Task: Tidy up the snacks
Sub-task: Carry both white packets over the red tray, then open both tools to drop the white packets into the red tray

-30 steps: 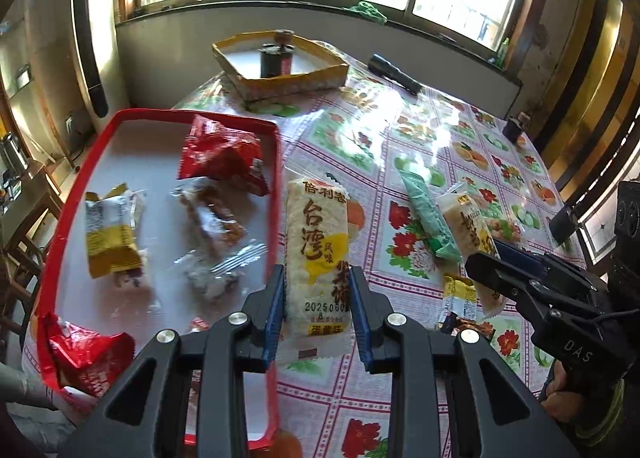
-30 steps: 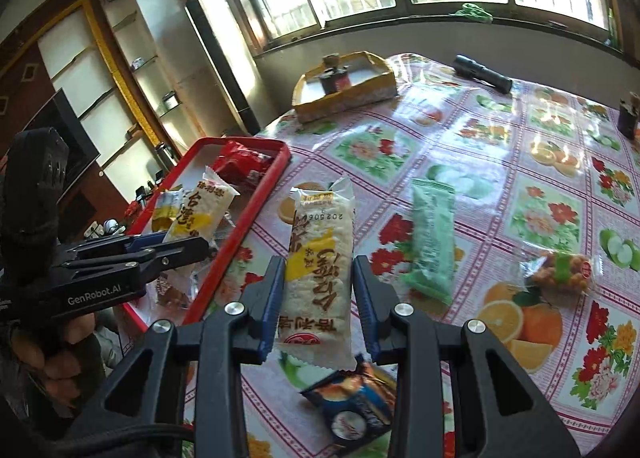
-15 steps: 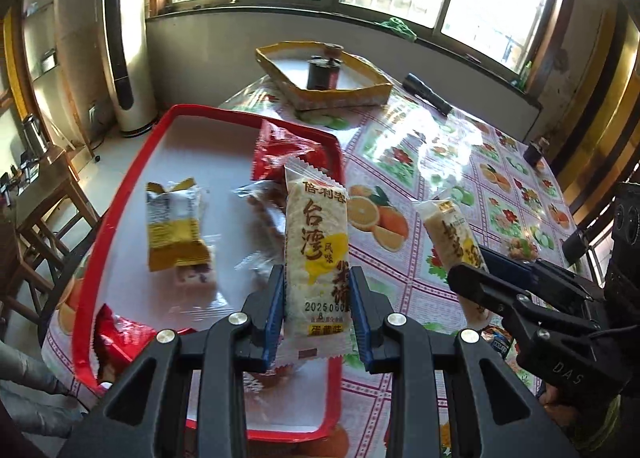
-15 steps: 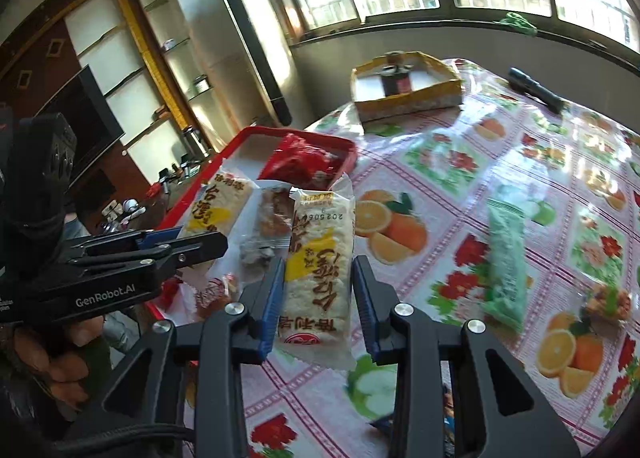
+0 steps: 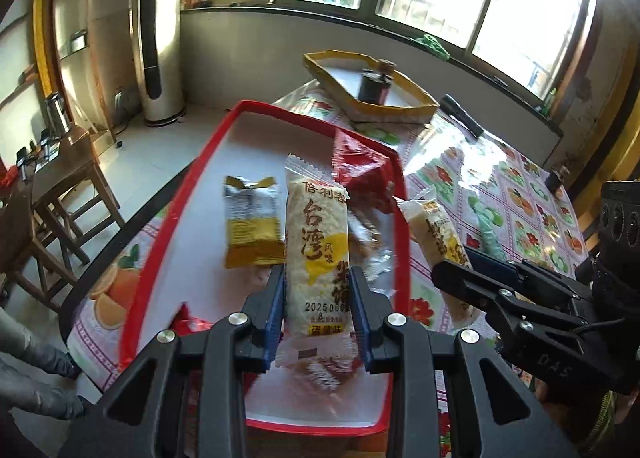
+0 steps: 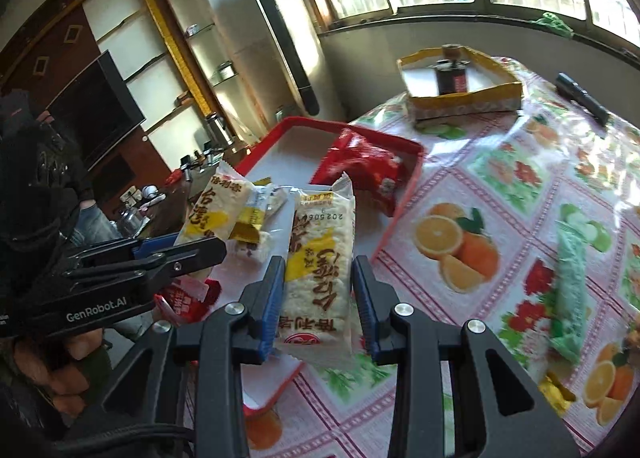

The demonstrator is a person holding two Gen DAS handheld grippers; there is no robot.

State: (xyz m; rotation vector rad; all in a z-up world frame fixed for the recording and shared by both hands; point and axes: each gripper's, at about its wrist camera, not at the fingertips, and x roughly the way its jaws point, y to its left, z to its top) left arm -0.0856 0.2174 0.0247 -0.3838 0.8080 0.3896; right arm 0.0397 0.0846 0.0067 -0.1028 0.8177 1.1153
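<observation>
My left gripper (image 5: 318,298) is shut on a white-and-yellow rice cracker pack (image 5: 318,254) and holds it above the red tray (image 5: 192,186). My right gripper (image 6: 318,290) is shut on a second rice cracker pack (image 6: 320,258), held over the tray's right edge (image 6: 400,214). The tray holds a red packet (image 5: 360,166), a yellow-and-silver packet (image 5: 250,226) and several clear-wrapped snacks. The right gripper shows in the left wrist view (image 5: 460,274); the left gripper shows in the right wrist view (image 6: 192,248).
A green snack pack (image 6: 570,290) lies on the floral tablecloth (image 6: 500,186), right of the tray. A yellow cardboard box (image 6: 460,98) with a dark jar stands at the far end, a black flashlight (image 6: 582,98) beside it. Wooden stools (image 5: 60,194) stand left of the table.
Both grippers have carried their cracker packs leftward from over the tablecloth to over the red tray. Both stay shut on their packs.
</observation>
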